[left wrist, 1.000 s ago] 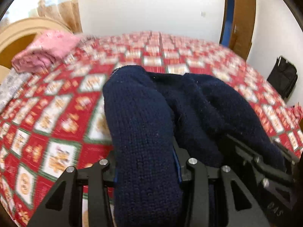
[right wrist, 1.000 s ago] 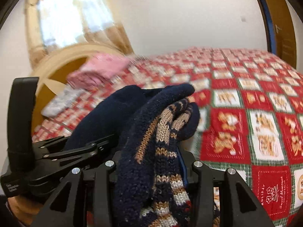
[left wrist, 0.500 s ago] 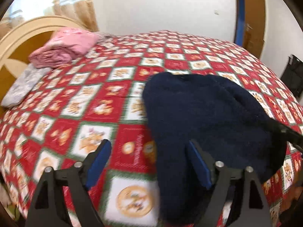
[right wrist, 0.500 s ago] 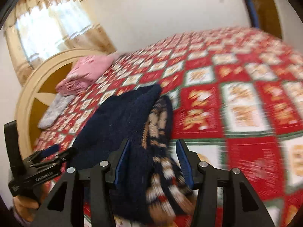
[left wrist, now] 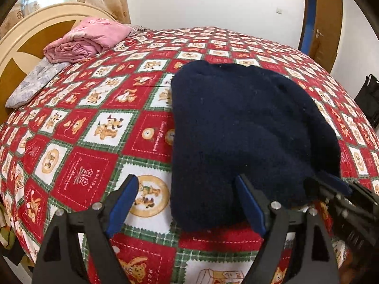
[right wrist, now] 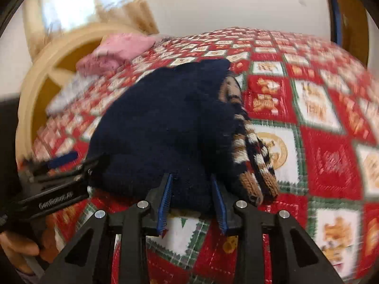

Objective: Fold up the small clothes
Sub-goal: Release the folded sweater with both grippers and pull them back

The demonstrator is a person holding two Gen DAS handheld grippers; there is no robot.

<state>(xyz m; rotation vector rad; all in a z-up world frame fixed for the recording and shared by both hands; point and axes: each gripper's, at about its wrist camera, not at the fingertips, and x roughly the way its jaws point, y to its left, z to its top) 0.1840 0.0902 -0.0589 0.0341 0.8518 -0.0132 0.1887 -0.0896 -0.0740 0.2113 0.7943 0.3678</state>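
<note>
A: Where is the navy sweater (left wrist: 239, 130) found?

B: It is laid folded on the bed (left wrist: 94, 123), over the red checked bedspread, with its striped brown-and-white knit edge (right wrist: 253, 156) exposed along the right side in the right wrist view.

A: How is the left gripper (left wrist: 187, 203) held?

B: Its jaws are spread wide and nothing is gripped; the near edge of the sweater is seen between and just beyond the blue pads (left wrist: 123, 203).

A: And the right gripper (right wrist: 193, 196)?

B: Its jaws are parted and released, with the sweater's near hem seen just past the tips; whether cloth is touched cannot be told, as that view is blurred.

A: What else is seen?

B: A folded pink garment (left wrist: 87, 40) and a grey patterned cloth (left wrist: 35, 82) are placed by the headboard (left wrist: 26, 35), well apart from the sweater. A dark bag (left wrist: 369, 99) is seen by the wall.
</note>
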